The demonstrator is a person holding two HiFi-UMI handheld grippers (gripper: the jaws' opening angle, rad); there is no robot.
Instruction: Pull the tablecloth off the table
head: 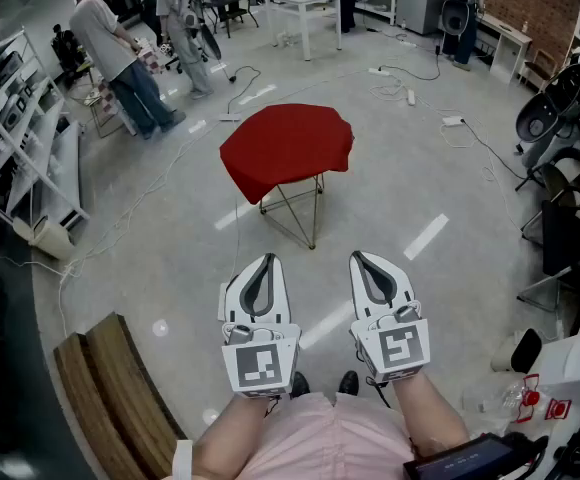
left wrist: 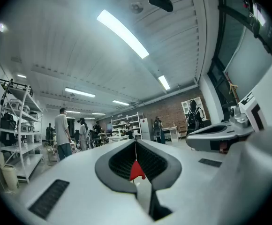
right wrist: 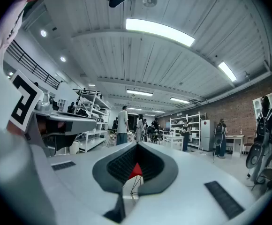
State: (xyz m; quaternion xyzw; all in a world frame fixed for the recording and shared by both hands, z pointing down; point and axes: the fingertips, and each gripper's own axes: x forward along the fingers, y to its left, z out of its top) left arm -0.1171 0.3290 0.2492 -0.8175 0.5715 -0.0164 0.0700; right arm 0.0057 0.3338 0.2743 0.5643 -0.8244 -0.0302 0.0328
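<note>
Tablecloth (head: 286, 148), red, draped over small table (head: 298, 211), lies straight ahead of both tongs, well apart. Left tongs (head: 263, 260) and right tongs (head: 359, 258) closed, empty, level, side by side. Left looks marginally nearer.

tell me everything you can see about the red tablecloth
The red tablecloth is plain, soft-looking fabric draped over a small wire-legged table out on the open floor. It hides the top completely, and its edges hang unevenly, with folds at the corners. Nothing lies on it, and only the table touches it.
</note>
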